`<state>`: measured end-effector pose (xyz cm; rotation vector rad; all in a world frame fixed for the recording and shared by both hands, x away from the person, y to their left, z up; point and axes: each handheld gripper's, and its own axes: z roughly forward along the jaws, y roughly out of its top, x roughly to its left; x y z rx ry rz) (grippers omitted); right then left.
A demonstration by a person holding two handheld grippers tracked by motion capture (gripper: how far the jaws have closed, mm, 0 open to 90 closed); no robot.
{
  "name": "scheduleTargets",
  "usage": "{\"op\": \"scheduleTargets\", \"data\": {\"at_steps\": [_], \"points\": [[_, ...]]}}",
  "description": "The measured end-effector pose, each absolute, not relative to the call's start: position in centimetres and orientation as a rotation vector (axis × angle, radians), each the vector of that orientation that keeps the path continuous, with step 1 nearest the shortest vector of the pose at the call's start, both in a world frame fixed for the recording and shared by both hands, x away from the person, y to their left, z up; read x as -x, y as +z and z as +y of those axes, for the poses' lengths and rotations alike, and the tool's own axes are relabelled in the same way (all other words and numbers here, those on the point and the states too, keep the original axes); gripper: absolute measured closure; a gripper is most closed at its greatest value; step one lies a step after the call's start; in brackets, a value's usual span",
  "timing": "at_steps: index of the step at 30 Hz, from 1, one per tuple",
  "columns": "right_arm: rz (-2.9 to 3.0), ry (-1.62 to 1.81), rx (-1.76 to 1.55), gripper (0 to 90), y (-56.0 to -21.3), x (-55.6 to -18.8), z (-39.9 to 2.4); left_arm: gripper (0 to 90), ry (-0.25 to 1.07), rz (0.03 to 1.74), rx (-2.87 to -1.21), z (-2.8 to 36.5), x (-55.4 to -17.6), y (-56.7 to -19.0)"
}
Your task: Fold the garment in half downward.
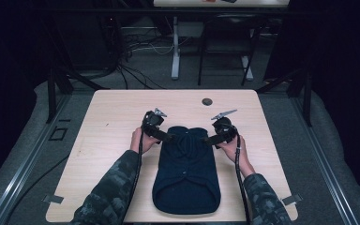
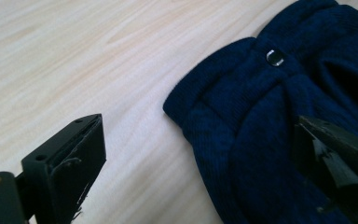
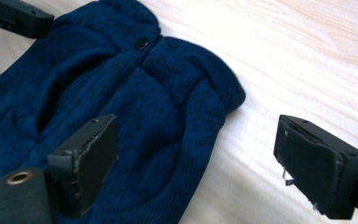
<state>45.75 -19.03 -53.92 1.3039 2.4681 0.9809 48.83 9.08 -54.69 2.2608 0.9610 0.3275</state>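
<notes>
A dark navy knitted garment (image 1: 186, 173) with small snap buttons lies flat on the light wooden table (image 1: 117, 112), its collar end pointing away from the person. My left gripper (image 1: 168, 137) sits at the garment's far left corner. In the left gripper view its jaws (image 2: 205, 158) stand wide apart, one over bare wood and one over the fabric (image 2: 261, 140), near a button (image 2: 275, 57). My right gripper (image 1: 207, 139) mirrors it at the far right corner. It is open (image 3: 205, 163), with the garment's ribbed edge (image 3: 205, 107) lying between the jaws, untouched by the pads.
A small dark round mark (image 1: 207, 101) sits near the table's far edge. Beyond the table stand another table's white leg (image 1: 175, 51), a dark frame and loose cables (image 1: 136, 47) on the floor. Bare wood lies to both sides of the garment.
</notes>
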Motion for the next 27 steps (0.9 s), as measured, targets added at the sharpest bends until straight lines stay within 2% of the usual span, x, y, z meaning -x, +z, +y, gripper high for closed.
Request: {"op": "scheduleTargets", "data": {"at_steps": [4, 15, 19, 22, 24, 27], "points": [[2.460, 0.981, -1.327, 17.2, -54.5, -46.6, -18.9, 6.4, 0.331, 0.974, -2.277, 8.4, -49.4, -54.8], [2.447, 0.939, -1.398, 41.1, -56.0, -48.4, -18.8, 14.7, 0.321, 1.007, -2.322, 7.4, -50.2, -56.1], [2.479, 0.907, -1.389, 45.7, -56.3, -48.5, -18.5, 16.8, 0.312, 1.007, -2.328, 7.3, -50.3, -56.2], [2.476, 0.900, -1.378, 48.8, -56.4, -48.5, -18.2, 21.6, 0.300, 0.997, -2.328, 7.2, -50.3, -56.4], [2.480, 0.862, -1.352, 51.5, -56.4, -48.4, -17.8, 29.5, 0.280, 0.988, -2.330, 7.1, -50.2, -56.4], [2.482, 0.865, -1.325, 53.7, -56.4, -48.4, -17.6, 33.5, 0.270, 0.974, -2.331, 7.0, -50.1, -56.4]]}}
